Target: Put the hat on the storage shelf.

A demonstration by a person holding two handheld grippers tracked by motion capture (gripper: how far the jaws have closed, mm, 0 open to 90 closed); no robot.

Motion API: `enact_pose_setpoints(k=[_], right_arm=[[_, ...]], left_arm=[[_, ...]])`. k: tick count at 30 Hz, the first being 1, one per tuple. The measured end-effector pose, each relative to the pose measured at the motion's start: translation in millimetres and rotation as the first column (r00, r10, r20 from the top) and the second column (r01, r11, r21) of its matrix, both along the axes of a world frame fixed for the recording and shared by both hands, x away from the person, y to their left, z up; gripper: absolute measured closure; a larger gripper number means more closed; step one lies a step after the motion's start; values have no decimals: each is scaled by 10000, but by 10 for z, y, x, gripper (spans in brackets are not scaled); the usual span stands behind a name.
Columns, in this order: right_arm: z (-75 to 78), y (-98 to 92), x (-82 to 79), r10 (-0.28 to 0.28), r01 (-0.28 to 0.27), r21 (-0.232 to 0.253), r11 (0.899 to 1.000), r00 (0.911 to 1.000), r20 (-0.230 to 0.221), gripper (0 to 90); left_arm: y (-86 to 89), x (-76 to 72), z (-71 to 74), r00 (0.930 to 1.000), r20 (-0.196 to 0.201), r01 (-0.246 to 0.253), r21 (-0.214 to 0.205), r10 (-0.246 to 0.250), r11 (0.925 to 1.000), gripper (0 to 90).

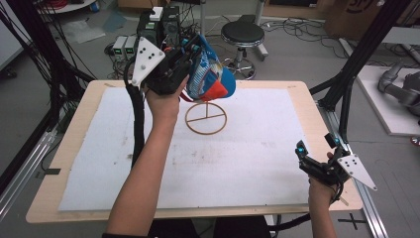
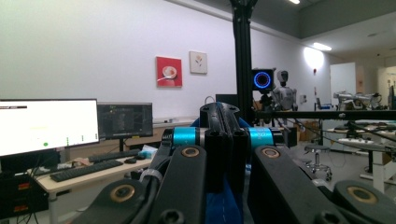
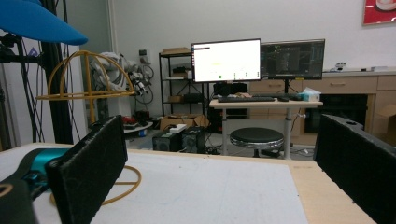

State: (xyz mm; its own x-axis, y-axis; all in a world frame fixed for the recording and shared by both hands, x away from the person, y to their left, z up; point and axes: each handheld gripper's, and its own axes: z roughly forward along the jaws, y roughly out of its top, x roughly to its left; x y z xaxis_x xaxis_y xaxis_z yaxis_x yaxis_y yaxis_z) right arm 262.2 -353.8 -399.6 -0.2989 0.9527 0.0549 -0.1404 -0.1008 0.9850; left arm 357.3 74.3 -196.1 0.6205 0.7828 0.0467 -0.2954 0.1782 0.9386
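Nearest, the right gripper [image 1: 317,157] rests at the bench [image 1: 307,106] edge, jaws apart, idle. Farther on, the left gripper [image 1: 190,52] is clamped on the blue cap [image 1: 213,74], raised above the wire hat stand [image 1: 206,117], probably for hanging.

1. The white mat [image 1: 247,158] is bare across its middle and near side, so a hand can pass there freely.
2. A yellow wire stand [image 1: 206,117] rises toward the far middle of the mat.
3. The left gripper [image 1: 190,54] holds a blue cap [image 1: 213,74] above the stand, blocking the way down onto it.
4. The right gripper [image 1: 317,148] sits at the near right corner, jaws apart, well clear of the stand.
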Motion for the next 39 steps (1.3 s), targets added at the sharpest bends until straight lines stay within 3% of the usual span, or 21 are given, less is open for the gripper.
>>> enact_pose_setpoints(k=[3,8,15,25,33,39], right_arm=[[5,-2,-2,-17,17,18,10000,10000,9,25],[12,-8,-3,-38,38,7,10000,10000,15,25],[20,-11,-5,-15,16,-48,10000,10000,46,25],[22,-27,1,-38,38,-68,10000,10000,82,25],[32,-12,-1,-26,27,-168,9999,10000,61,25],[35,-14,-2,-55,56,-192,9998,10000,64,25]], left_arm=[[-51,114,16,10000,-11,-23,148,24,9999,888],[-125,315,50,9999,-108,9,53,-8,10000,888],[-138,501,-7,9995,-237,-203,168,207,9997,888],[-110,689,-126,9972,-594,-432,259,446,9987,887],[-53,821,-328,9889,-1205,-828,353,865,9959,887],[-34,857,-401,9835,-1449,-1032,428,1084,9937,882]])
